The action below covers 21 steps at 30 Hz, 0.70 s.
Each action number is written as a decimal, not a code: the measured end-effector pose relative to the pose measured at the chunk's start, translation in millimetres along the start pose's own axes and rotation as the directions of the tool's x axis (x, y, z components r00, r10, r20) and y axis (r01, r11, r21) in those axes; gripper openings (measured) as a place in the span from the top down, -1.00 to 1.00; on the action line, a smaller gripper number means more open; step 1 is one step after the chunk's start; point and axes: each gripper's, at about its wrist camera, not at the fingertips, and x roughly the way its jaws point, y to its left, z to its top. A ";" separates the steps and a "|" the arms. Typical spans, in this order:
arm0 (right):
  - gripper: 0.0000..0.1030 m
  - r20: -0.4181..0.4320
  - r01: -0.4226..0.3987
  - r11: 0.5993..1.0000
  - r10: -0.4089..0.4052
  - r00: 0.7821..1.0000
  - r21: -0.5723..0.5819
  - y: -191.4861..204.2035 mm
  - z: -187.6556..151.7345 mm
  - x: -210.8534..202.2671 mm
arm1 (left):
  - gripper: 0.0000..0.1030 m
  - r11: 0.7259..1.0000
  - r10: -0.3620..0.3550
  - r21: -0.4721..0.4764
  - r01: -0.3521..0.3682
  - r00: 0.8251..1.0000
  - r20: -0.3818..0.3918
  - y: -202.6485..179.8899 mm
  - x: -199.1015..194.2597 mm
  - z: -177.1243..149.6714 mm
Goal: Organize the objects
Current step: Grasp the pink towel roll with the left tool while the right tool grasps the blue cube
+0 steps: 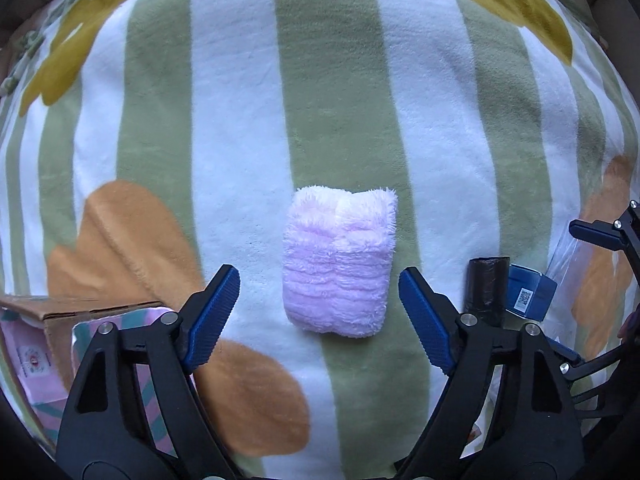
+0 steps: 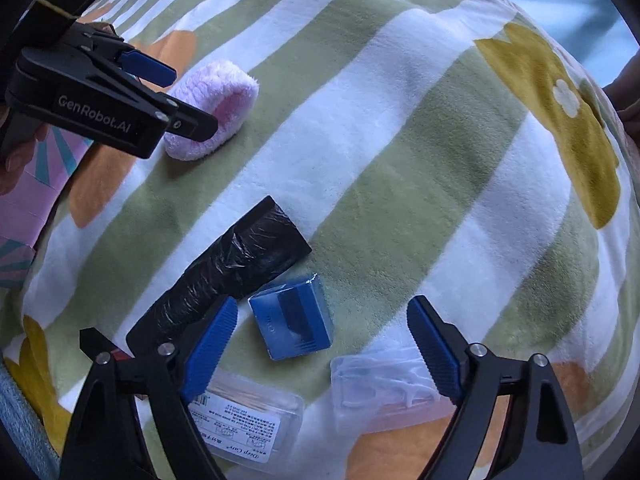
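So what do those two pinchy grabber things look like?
Both look the same. The left gripper and right gripper have black plastic triangular arms with cut-out holes, silver round screws, and ridged bright blue finger pads. White lettering on the left one's side reads GenRobot.AI.

Both views are lit by soft, cool, bluish daylight, fairly even and moderately bright, with a paler washed-out patch at the top right of the right wrist view. Shadows are weak: a faint one under the pink towel (image 1: 338,260) and beside the blue box (image 2: 292,326); small glare streaks show on the black plastic roll (image 2: 224,276). Strong fisheye bending curves the striped blanket (image 1: 332,80) toward dark vignetted corners, and the edges and near gripper parts go slightly soft while the centre stays sharp.
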 end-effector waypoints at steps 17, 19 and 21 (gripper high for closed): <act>0.33 -0.047 -0.084 0.996 0.084 0.995 0.011 0.0 -5.4 11.6 | 0.18 0.995 -0.094 -0.035 0.094 0.995 -0.016 5.5 15.1 -2.1; 0.33 -0.047 -0.080 0.997 0.081 0.996 0.022 -1.8 -6.0 8.7 | 0.18 0.996 -0.088 -0.036 0.087 0.996 -0.005 6.6 10.8 -3.1; 0.33 -0.042 -0.070 0.997 0.071 0.997 0.036 -3.9 -6.4 3.2 | 0.18 0.995 -0.088 -0.039 0.089 0.996 0.005 8.0 5.5 -3.4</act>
